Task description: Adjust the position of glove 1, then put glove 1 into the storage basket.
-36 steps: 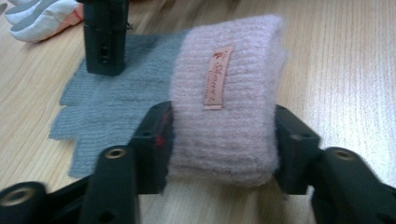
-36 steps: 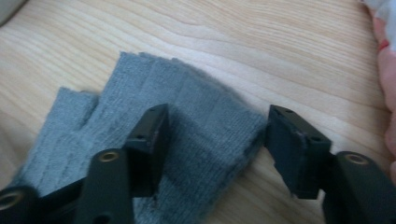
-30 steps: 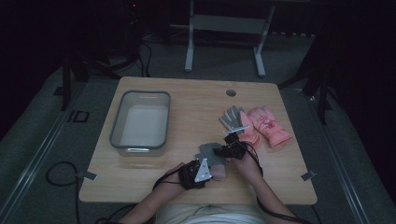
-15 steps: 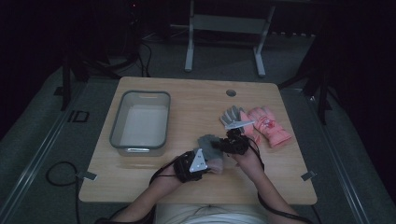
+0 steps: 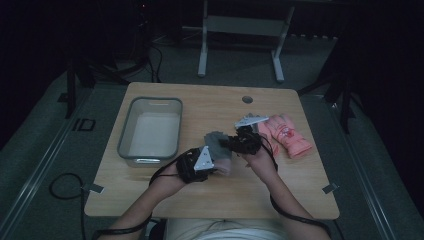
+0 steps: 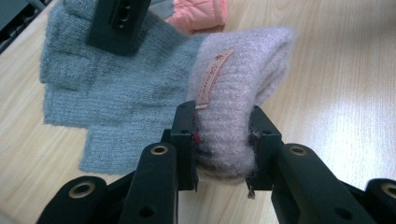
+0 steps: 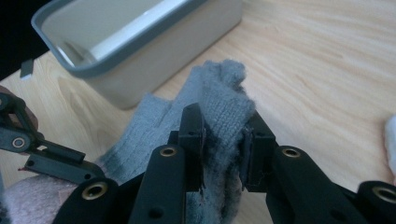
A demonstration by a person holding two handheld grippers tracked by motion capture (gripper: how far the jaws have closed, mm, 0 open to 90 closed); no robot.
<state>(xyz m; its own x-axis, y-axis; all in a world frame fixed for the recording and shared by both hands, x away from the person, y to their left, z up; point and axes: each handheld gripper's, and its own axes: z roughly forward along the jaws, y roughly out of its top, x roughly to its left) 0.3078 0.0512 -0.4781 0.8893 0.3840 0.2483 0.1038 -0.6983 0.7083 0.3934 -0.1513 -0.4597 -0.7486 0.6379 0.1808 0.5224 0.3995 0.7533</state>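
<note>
- A pale wooden worktop [image 5: 210, 200] in a dark room.
- The grey knit glove [image 6: 116, 88] hangs between my hands; my left gripper [image 6: 223, 140] is clamped on its pinkish cuff [image 6: 238, 93], my right gripper [image 7: 223, 140] on its finger end.
- Its long axis runs gripper to gripper.
- The grey bin [image 5: 150, 131], nearer my left hand, looks empty.
- A pink glove [image 5: 287, 135] lies to the right.

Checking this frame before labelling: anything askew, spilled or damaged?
Nothing stands out. The grey knitted glove with pinkish cuff is intact; left hand-held gripper clamps the cuff, right hand-held gripper pinches the finger end.
</note>
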